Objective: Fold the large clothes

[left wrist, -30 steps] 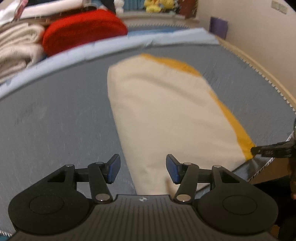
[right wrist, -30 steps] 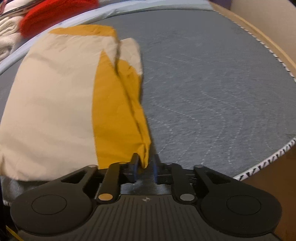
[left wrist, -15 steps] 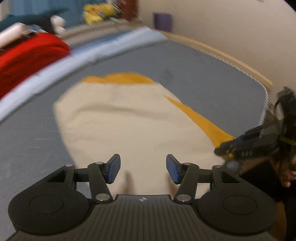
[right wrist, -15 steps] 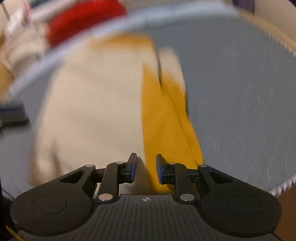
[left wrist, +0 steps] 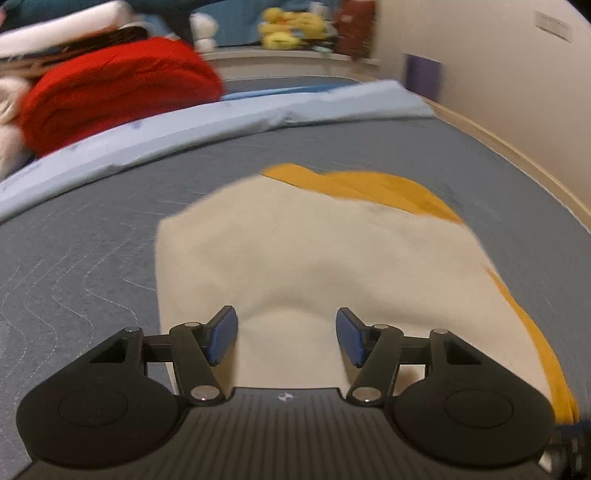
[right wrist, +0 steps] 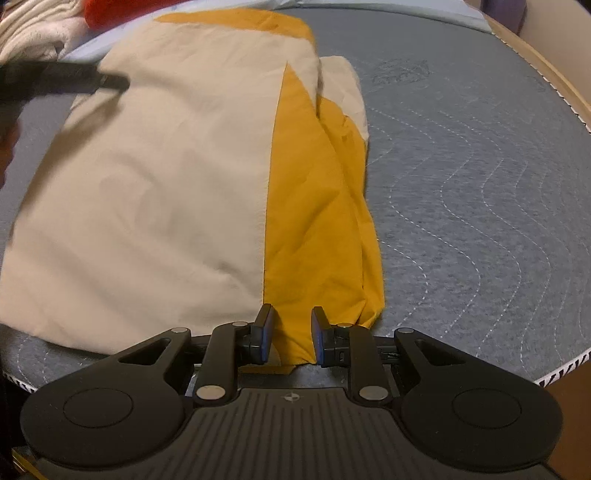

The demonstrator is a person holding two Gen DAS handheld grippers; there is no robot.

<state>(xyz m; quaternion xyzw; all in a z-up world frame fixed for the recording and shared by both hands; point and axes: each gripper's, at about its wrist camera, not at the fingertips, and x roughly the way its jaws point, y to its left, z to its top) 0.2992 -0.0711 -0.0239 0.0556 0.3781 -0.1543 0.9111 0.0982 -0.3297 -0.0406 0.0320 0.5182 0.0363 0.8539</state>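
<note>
A folded cream and mustard-yellow garment (left wrist: 314,266) lies flat on the grey quilted mattress (left wrist: 85,266). In the right wrist view the garment (right wrist: 166,177) shows a cream panel on the left and a yellow strip on the right. My left gripper (left wrist: 286,338) is open, its fingers above the garment's near cream edge. My right gripper (right wrist: 291,334) is partly open, its jaws either side of the yellow strip's near end without clamping it. The left gripper also shows dark and blurred at the upper left of the right wrist view (right wrist: 55,79).
A red folded blanket (left wrist: 114,96) and cream towels (right wrist: 40,33) lie beyond a light blue sheet (left wrist: 221,118) at the mattress's far side. A wooden bed frame (left wrist: 517,155) and wall run along the right. The mattress's near edge (right wrist: 561,369) is close to my right gripper.
My right gripper has opened and let go of the yellow corner. My left gripper has swung over the cream panel and stayed open.
</note>
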